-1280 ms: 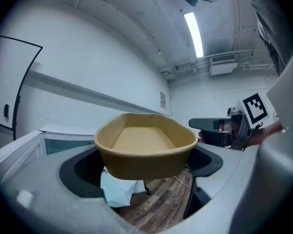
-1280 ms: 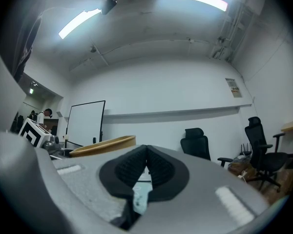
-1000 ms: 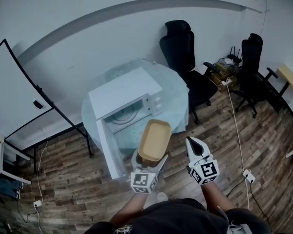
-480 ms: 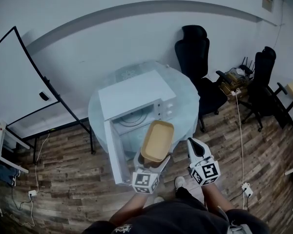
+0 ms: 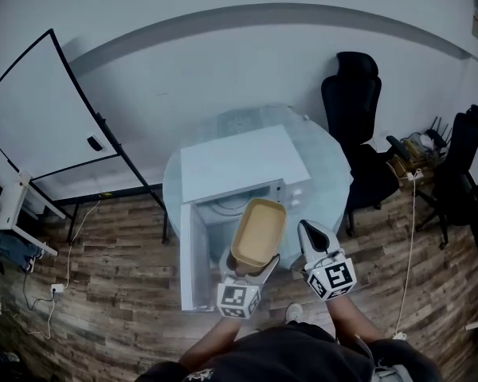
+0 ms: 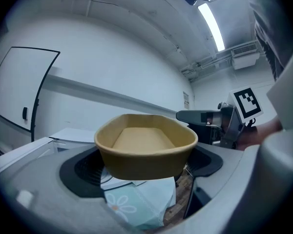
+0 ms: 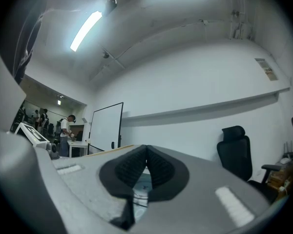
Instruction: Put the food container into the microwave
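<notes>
**Food container** (image 5: 259,231): tan, oblong, open-topped, nothing in it that I can see. It is in the air just in front of the microwave (image 5: 243,161), at the mouth of the cavity and not yet inside.

**Left tongs** (image 5: 249,267): clamped on the container's near end, carrying it roughly level in front of the microwave.

**Right tongs** (image 5: 309,234): pads pressed together with nothing between them. They are in front of the microwave's control-panel side, beside the container and apart from it.

**Microwave**: white, standing on the round glass counter (image 5: 328,173). Its door (image 5: 193,257) is swung wide open at the cavity's left. The turntable (image 5: 223,205) inside looks bare.

**Done**: the container is lifted, the door is open, and the load is at the opening.

**Left, as I judge it**: pass the container into the cavity, set it on the turntable, let go and draw the left tongs out. Closing the door may follow, though the task does not ask for it.
</notes>
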{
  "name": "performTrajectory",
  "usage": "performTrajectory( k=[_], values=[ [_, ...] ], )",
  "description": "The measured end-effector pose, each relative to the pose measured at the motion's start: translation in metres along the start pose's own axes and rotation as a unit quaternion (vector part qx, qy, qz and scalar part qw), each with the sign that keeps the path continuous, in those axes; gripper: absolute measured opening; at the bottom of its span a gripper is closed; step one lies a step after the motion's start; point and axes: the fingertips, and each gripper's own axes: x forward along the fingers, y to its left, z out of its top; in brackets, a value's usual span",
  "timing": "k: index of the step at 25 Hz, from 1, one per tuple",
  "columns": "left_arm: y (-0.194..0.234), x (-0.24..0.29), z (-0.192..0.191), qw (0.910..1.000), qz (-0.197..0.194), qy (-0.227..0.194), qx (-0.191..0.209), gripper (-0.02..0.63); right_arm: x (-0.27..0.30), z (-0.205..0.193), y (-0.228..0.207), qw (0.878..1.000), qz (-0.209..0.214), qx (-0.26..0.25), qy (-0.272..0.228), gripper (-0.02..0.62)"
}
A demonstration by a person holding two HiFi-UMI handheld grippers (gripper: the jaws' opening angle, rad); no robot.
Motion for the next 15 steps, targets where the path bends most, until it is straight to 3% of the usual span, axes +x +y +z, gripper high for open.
performTrajectory(
  k=[15],
  values=[
    [0.037, 0.044, -0.016, 0.9911, 0.131, 0.021, 0.005, 0.528, 0.067, -0.042, -0.045, 0.993, 0.105, 0.040, 0.019, 0.002]
  ],
)
